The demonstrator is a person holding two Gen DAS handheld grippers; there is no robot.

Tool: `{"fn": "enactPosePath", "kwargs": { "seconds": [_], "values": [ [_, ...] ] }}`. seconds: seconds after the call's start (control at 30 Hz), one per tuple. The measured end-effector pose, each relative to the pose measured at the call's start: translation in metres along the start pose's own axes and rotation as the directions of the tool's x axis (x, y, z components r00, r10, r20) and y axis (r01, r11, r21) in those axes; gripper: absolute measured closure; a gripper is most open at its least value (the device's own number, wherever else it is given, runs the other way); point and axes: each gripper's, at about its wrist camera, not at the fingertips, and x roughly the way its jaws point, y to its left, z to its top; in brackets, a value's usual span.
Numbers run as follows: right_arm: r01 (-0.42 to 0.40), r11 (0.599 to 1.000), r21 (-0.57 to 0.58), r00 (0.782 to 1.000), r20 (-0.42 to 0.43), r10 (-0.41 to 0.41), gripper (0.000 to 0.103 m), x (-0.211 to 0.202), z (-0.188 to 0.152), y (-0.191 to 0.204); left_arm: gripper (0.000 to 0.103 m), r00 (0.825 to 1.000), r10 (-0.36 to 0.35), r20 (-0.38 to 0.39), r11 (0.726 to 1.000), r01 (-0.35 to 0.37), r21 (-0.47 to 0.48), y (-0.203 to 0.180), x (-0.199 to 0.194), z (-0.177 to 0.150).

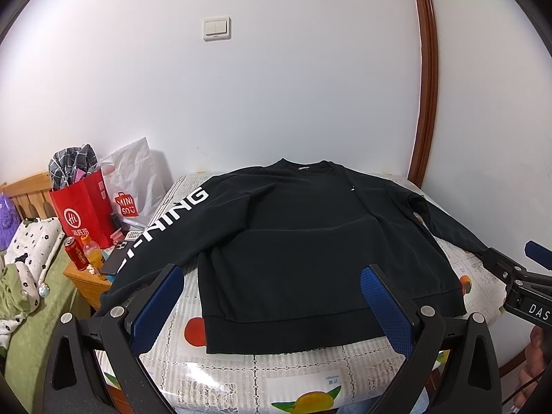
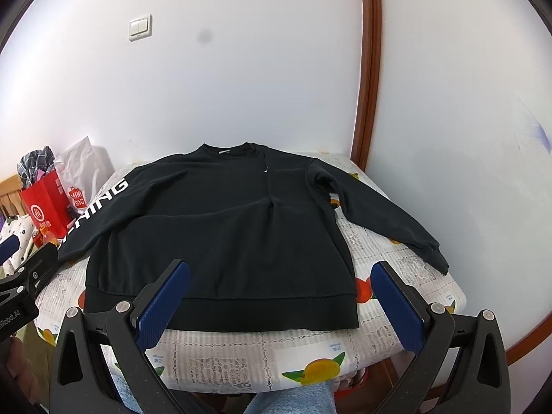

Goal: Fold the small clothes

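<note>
On the table (image 2: 448,296) lay a black sweatshirt (image 2: 220,238), spread flat with sleeves out. My left gripper (image 1: 272,307) and right gripper (image 2: 279,300) both gaped wide near its hem, empty.

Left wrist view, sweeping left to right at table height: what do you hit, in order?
Purple plush → red paper bag → white Miniso bag → sleeve with white lettering → black sweatshirt body → plain sleeve → right gripper, jaws open.
</note>
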Motion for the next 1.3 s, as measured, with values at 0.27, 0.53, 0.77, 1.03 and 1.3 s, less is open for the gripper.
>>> {"fn": "enactPosePath", "kwargs": {
  "seconds": [0.27,0.53,0.77,1.03,1.3],
  "values": [
    [0.001,1.0,0.001,1.0,0.002,-0.001,0.0,0.0,0.0,0.0,0.0,1.0,0.01,0.002,1.0,-0.01,0.006,-0.001,0.0,0.001],
    [0.001,1.0,0.004,1.0,0.004,-0.001,0.0,0.0,0.002,-0.001,0.0,1.0,0.01,0.007,1.0,-0.01,-0.005,0.001,0.001,0.004],
    [0.009,1.0,0.002,1.0,0.0,-0.009,0.0,0.007,0.008,0.002,0.0,1.0,-0.006,0.001,0.999,0.006,-0.039,0.01,0.01,0.009],
    [0.015,1.0,-0.015,0.999,-0.034,-0.016,0.0,0.031,0.012,0.007,0.001,0.998,-0.029,-0.057,0.994,0.023,-0.111,0.028,0.04,0.007],
    [0.014,1.0,-0.005,0.997,-0.081,-0.015,0.0,0.07,0.009,0.007,0.001,0.989,-0.047,-0.141,0.984,0.021,-0.179,0.055,0.081,0.0]
  ]
}}
